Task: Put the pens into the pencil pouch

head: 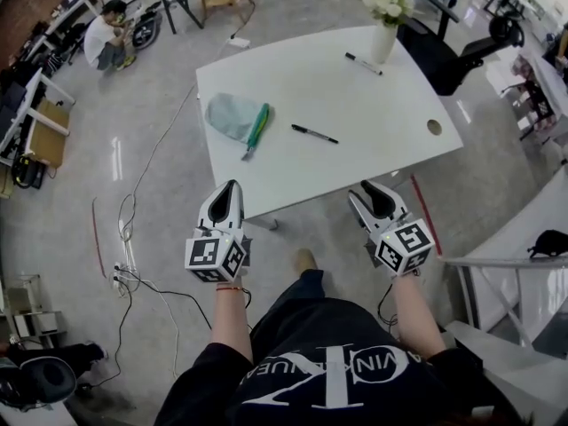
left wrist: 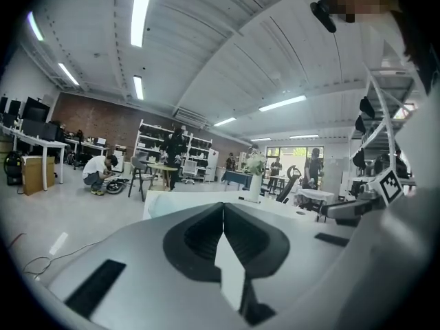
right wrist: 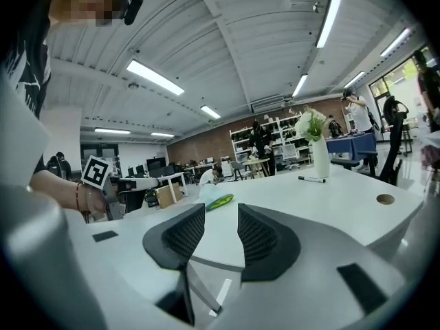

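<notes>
We count two pens, one pencil pouch and two grippers.

- The table (head: 355,105) is white and carries all the task items.
- The pencil pouch (head: 229,115) is pale teal with a green zipper strip along its right edge. It lies flat on the left part of the tabletop.
- The first pen (head: 314,133) is black. It lies near the middle of the table, to the right of the pouch and apart from it.
- The second pen (head: 363,63) lies towards the far edge, just beside the one white vase (head: 383,43) of flowers. It is well apart from the pouch.
- Both pens are outside the pouch.

- The left gripper (head: 232,187) is held short of the table's near edge. Its jaws are pressed together with nothing between them.
- The right gripper (head: 371,189) is also short of the near edge. Its jaws stand a narrow gap apart and grip nothing.
- Neither gripper touches a pen or the pouch.

- One round hole (head: 434,127) sits near the table's right edge.
- One person (head: 106,38) crouches on the floor at the far left of the room.
</notes>
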`<move>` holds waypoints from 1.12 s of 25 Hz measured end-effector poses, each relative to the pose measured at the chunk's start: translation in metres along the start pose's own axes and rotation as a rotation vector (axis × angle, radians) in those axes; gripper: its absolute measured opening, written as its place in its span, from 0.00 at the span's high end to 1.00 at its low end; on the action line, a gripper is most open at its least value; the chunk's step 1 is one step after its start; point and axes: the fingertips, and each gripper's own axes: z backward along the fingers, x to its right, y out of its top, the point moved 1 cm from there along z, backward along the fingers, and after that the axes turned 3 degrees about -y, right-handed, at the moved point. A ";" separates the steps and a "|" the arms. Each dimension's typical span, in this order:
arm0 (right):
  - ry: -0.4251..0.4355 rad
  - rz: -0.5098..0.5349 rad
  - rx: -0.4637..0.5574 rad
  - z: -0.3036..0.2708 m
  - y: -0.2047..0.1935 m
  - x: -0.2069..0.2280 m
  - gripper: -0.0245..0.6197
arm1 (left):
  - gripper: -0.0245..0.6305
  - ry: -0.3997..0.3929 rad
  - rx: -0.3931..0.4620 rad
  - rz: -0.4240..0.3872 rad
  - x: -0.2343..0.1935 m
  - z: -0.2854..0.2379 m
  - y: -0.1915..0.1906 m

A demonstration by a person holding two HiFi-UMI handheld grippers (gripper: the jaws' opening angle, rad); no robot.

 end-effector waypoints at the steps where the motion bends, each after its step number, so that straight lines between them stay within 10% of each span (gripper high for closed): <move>1: -0.002 -0.001 -0.001 -0.006 0.002 0.003 0.72 | 0.96 -0.003 -0.001 -0.001 -0.004 -0.007 0.001; 28: 0.086 0.081 -0.218 -0.140 -0.014 0.054 0.72 | 0.87 0.024 -0.119 0.055 -0.072 -0.113 -0.034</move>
